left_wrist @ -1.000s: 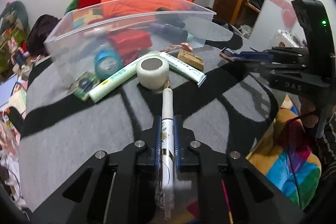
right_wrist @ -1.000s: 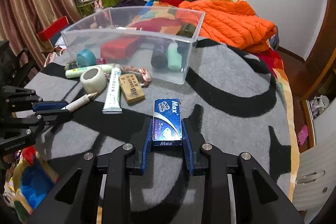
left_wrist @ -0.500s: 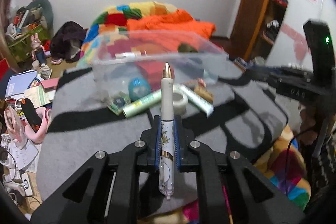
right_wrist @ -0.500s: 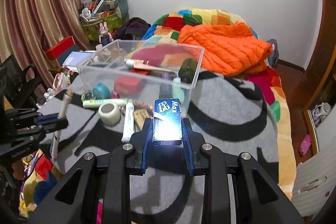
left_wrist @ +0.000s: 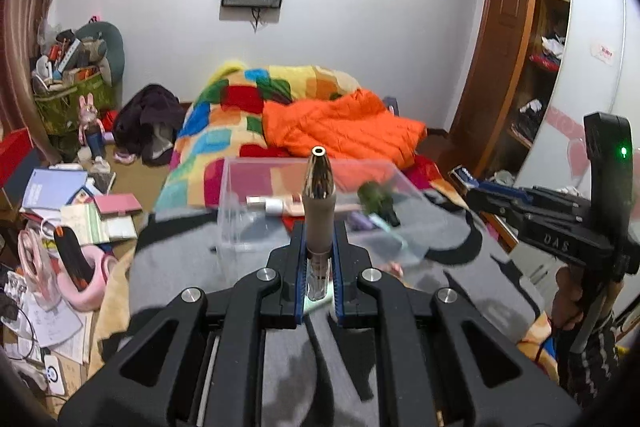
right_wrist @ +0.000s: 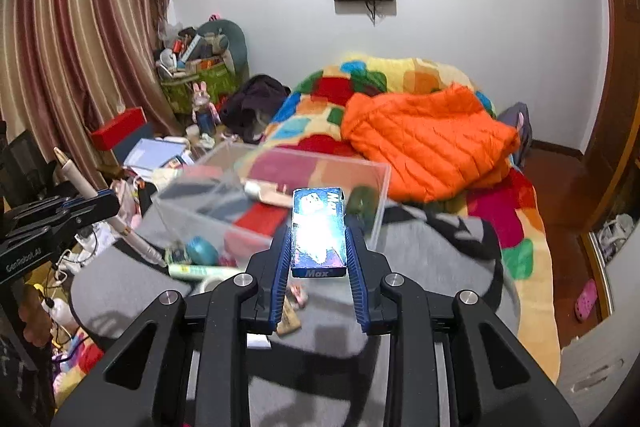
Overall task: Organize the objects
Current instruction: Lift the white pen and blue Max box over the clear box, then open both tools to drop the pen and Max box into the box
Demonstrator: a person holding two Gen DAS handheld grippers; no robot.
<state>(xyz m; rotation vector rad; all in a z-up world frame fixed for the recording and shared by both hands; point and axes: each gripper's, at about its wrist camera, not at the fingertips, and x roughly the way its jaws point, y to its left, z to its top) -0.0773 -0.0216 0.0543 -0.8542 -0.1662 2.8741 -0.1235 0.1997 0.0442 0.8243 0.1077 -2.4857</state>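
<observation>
The left gripper [left_wrist: 318, 259] is closed on a pen [left_wrist: 318, 211], clamped between the jaws with its metal tip pointing up and away. The right gripper [right_wrist: 319, 247] is closed on a blue box [right_wrist: 319, 229] marked "Max", held flat between the jaws. Both items are raised above the grey blanket [right_wrist: 432, 259]. Beyond both grippers stands the clear plastic bin [right_wrist: 372, 183], holding several items. Far behind lies an orange jacket [right_wrist: 428, 139].
</observation>
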